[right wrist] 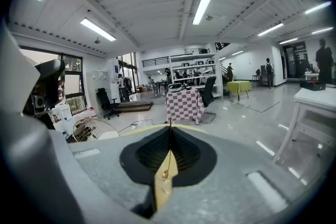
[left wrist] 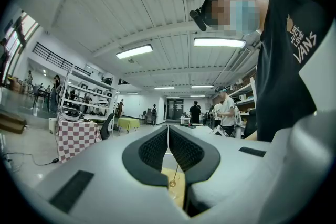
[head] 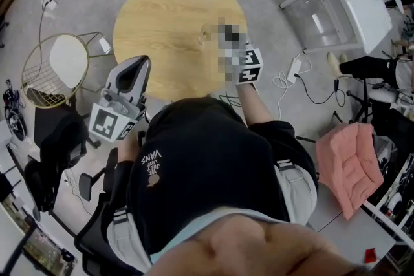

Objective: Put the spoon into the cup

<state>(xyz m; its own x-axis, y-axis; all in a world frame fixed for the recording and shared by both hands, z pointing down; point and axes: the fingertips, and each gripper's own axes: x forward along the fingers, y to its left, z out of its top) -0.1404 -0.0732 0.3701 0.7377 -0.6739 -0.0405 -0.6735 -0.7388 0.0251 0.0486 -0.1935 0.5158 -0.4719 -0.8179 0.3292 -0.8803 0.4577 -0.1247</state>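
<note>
Jaws of left gripper (left wrist: 168, 131) and right gripper (right wrist: 169, 131) are pressed together, seemingly empty (spoon not clearly visible); clear cup (head: 206, 35) stands on round table (head: 155, 16) beside the right gripper, so I'd locate the spoon first.

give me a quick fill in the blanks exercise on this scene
1. The wooden table has a ___ top.
2. The left gripper and the right gripper both have their jaws ___.
3. In the head view, the cushion on the right is ___ in colour.
Missing words: round; shut; pink.
</note>
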